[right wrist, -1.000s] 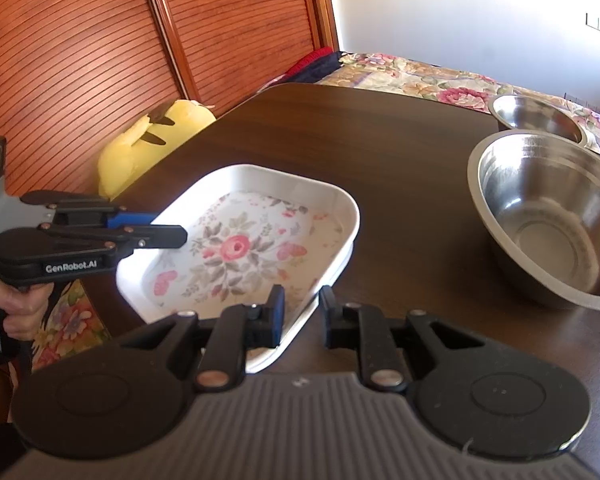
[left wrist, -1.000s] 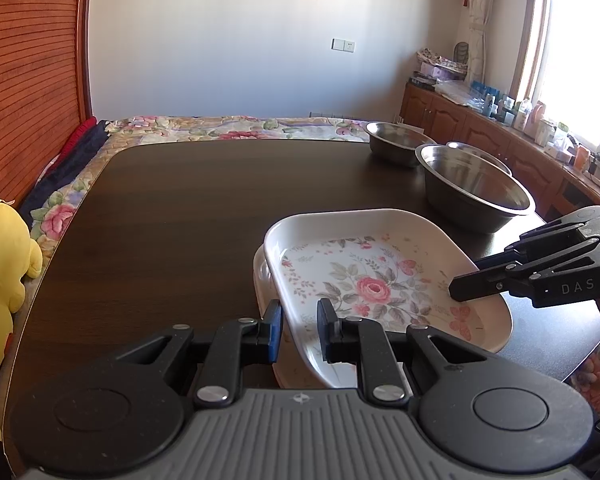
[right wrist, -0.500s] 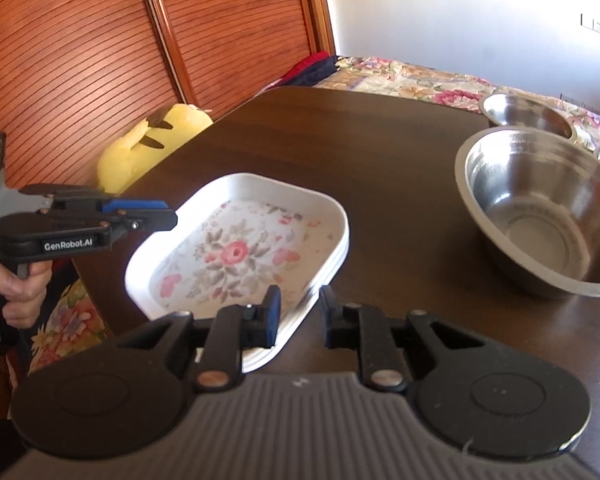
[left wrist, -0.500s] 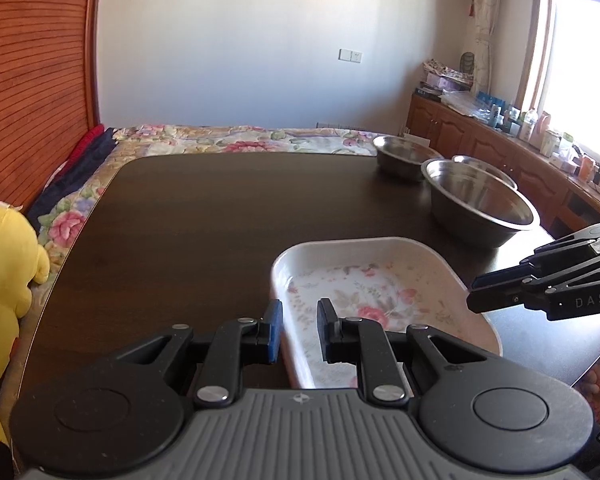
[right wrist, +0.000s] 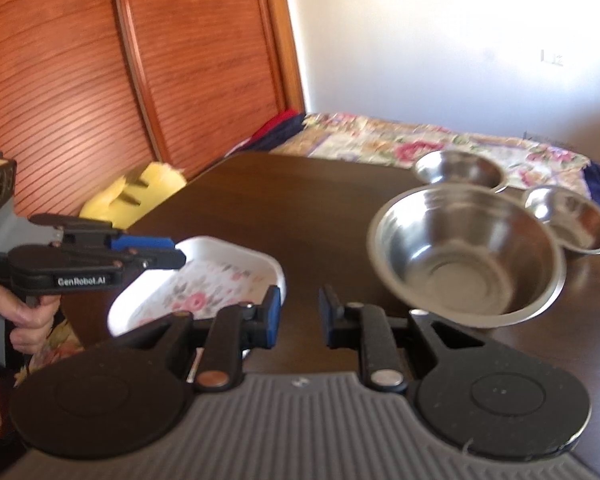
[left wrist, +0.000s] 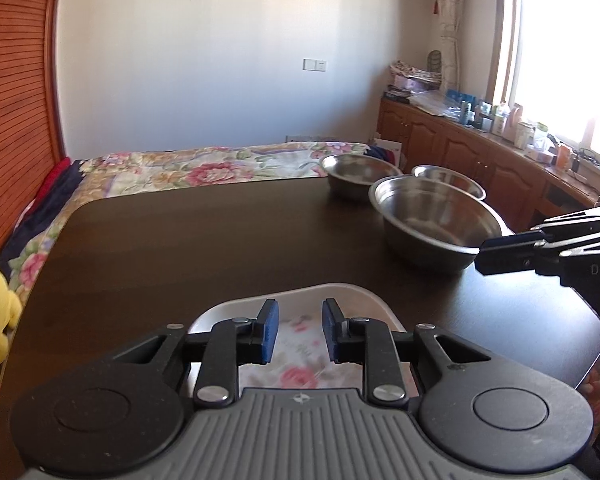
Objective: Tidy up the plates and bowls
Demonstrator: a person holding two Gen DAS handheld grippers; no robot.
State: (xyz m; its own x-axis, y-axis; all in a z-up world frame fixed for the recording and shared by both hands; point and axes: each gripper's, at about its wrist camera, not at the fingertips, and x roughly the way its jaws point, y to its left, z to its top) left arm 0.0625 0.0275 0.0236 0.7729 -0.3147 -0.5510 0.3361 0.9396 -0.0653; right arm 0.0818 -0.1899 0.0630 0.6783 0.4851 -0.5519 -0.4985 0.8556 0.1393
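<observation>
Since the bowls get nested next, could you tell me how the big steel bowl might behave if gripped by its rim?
The big steel bowl looks thin-walled, so probably light and rigid. Its polished, rolled rim may slip between pads. A one-sided pinch would likely let it tilt.

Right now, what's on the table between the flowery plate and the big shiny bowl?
Nothing. Only bare dark table lies between the flowery plate and the big bowl, seen in the right wrist view.
</observation>
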